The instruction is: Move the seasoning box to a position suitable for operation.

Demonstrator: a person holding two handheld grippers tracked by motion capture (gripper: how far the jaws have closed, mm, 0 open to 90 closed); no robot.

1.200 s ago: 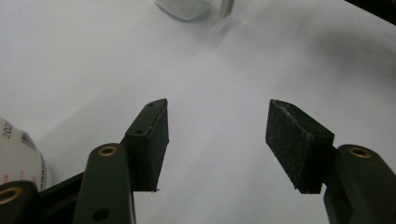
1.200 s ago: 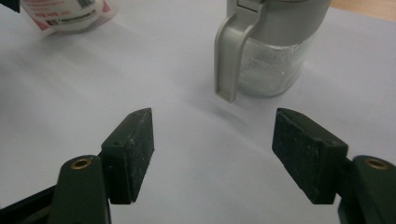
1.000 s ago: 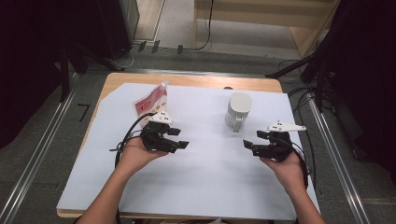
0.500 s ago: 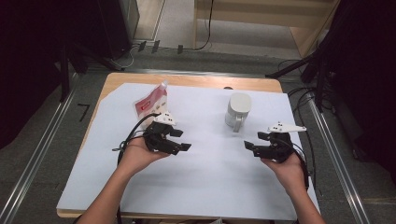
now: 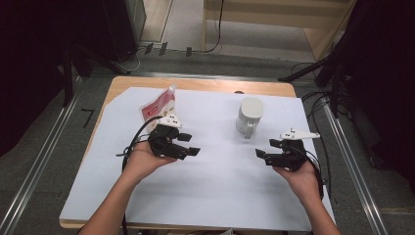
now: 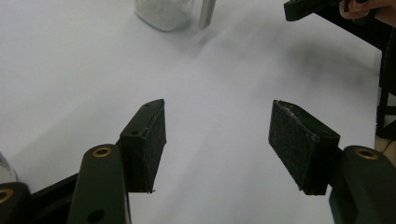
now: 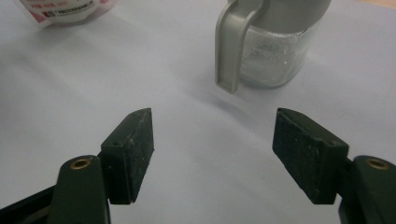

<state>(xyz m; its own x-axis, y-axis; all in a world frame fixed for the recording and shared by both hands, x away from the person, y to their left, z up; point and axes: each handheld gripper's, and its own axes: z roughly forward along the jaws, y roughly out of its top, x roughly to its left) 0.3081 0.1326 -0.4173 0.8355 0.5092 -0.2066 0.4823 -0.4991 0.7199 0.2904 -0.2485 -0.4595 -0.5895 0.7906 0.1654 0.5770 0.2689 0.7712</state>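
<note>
Left tongs (image 5: 188,145): jaws apart, nothing between them, held over the white sheet (image 5: 220,186) on the desk (image 5: 205,84). Right tongs (image 5: 264,149): jaws apart, empty, facing the left pair.

The jar (image 5: 249,116) stands upright near the right tongs, long axis vertical, handle (image 5: 250,129) toward the person. The right gripper view shows white granules inside the clear jar (image 7: 268,51) and its grey handle (image 7: 232,46); the high view shows the lid alone.

The pouch (image 5: 158,105) stands just behind the left tongs, spout at top.
</note>
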